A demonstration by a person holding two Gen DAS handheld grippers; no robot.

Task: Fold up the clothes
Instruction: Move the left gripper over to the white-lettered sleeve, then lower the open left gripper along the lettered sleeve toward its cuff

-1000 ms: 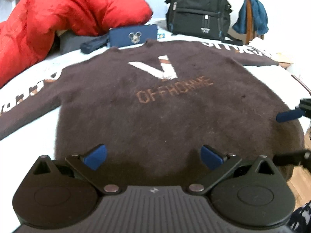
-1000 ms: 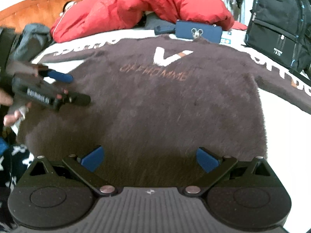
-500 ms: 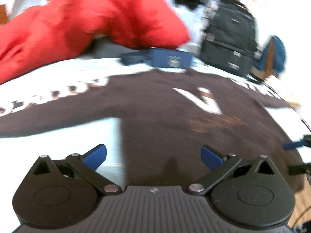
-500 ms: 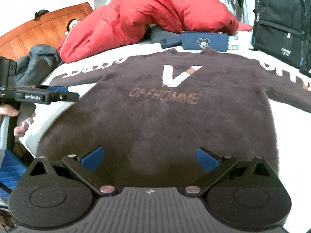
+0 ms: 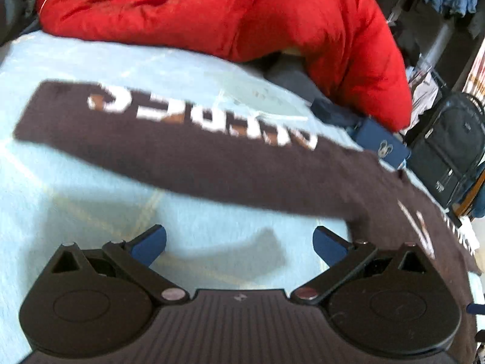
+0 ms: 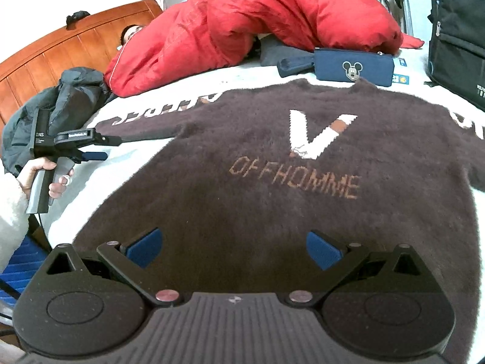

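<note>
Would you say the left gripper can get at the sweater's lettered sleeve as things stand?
Probably yes: the left gripper is open over bare bedding, and the lettered sleeve lies flat just ahead with nothing between them.

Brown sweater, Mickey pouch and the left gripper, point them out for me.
brown sweater [image 6: 272, 212]: right wrist view, chest.
Mickey pouch [image 6: 353, 68]: right wrist view, front face.
left gripper [image 5: 239, 242]: left wrist view, between fingertips.

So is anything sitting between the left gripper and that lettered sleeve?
Nothing visible: only bare bedsheet lies between the open left gripper and the sweater sleeve. The red jacket lies beyond the sleeve.
</note>
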